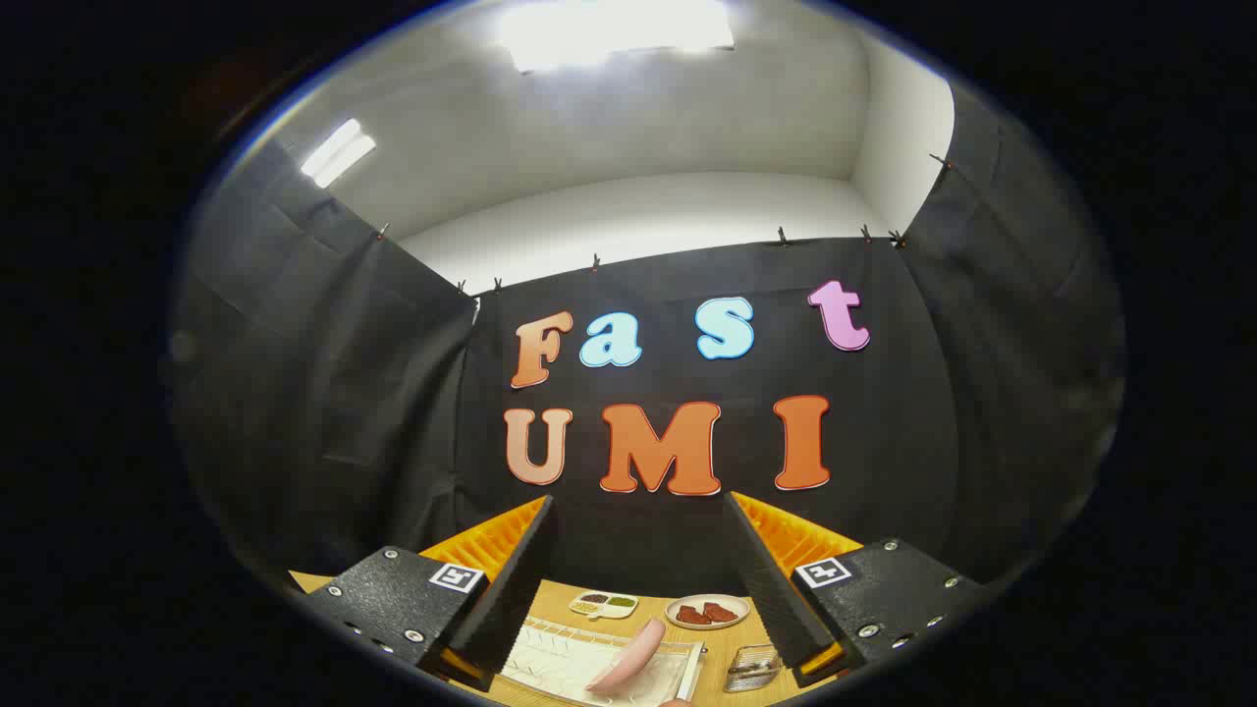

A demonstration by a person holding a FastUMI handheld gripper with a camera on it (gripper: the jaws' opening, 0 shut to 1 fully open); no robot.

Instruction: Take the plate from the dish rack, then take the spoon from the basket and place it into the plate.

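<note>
Claw (638,589) is high up and aimed mostly at the booth wall, fingers spread wide apart with nothing between them, so it isn't holding anything right now.

Going left to right along the wooden worktop (732,648) below: first the white dish rack (560,668), sitting just ahead of the left finger. The pink plate (628,656) is standing tilted on edge in it, toward the rack's right side, pretty much between the two fingers but well below them. Beyond the rack, closer to the wall, there's a small divided dish (604,604) with some dark and green stuff in it, and to its right a round white plate with reddish pieces (707,611) on it. Right of the rack, just inside the right finger, is a small wire-looking basket (752,668). I'd guess the spoon is in there, but it's too small and blurry to make out.

Progress-wise I'd say basically nothing is done yet. Plate's in the rack, not grabbed, so the plate pickup, the spoon pickup and dropping the spoon in the plate are all left.
</note>
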